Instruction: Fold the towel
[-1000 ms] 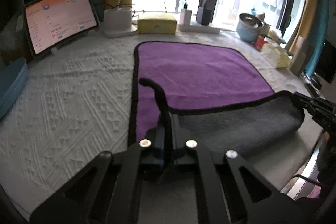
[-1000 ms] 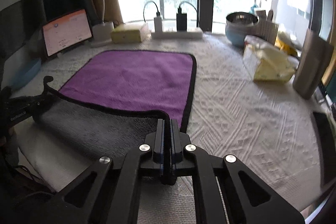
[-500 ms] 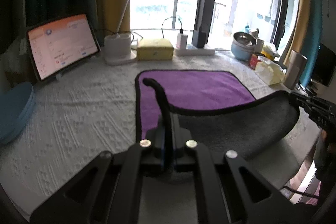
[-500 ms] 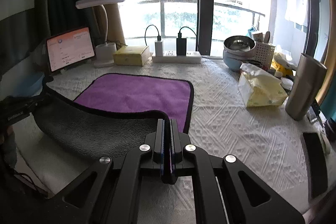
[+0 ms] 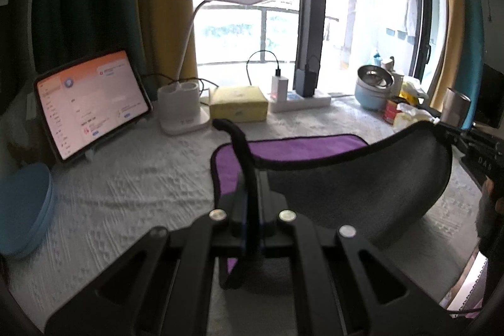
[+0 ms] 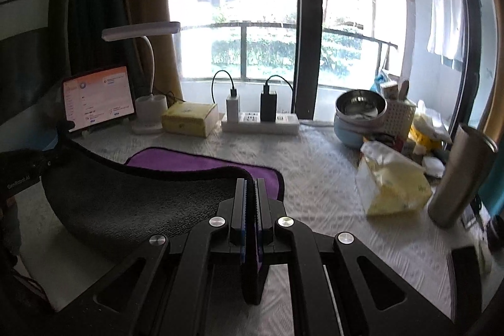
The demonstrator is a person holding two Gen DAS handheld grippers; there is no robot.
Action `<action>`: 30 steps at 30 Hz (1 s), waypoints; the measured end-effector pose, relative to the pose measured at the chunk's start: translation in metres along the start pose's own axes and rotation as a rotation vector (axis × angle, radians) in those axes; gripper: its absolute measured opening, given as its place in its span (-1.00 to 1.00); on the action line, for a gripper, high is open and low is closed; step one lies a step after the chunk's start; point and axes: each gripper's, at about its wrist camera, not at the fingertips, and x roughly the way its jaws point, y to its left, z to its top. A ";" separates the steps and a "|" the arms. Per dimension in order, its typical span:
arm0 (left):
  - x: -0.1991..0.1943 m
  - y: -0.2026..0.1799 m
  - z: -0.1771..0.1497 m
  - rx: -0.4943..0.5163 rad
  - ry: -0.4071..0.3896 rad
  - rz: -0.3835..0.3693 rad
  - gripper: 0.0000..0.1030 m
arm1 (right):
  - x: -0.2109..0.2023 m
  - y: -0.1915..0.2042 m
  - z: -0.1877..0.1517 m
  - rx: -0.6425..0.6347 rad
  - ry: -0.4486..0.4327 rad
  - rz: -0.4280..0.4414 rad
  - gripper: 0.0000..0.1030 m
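Towel (image 5: 356,191) is half lifted off the white textured tablecloth (image 5: 132,188), grey underside sagging between both grippers, purple side on the far part lying flat. Left gripper (image 5: 250,194) is pinched tight on the near-left corner, right gripper (image 6: 251,200) clamped on the near-right one. Tablet (image 5: 91,103) and lamp (image 5: 189,65) sit behind.

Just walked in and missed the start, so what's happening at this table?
A person is folding a towel with two tools. The left hand-held gripper and the right hand-held gripper are each shut on a near corner. The near edge is lifted off the table, grey underside showing, sagging between them. The purple far half lies flat. The fold is not yet laid down.
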 end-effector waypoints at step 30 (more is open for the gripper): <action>0.111 0.019 0.053 0.040 -0.009 0.010 -0.91 | 0.118 -0.015 0.040 -0.047 0.044 -0.039 -0.90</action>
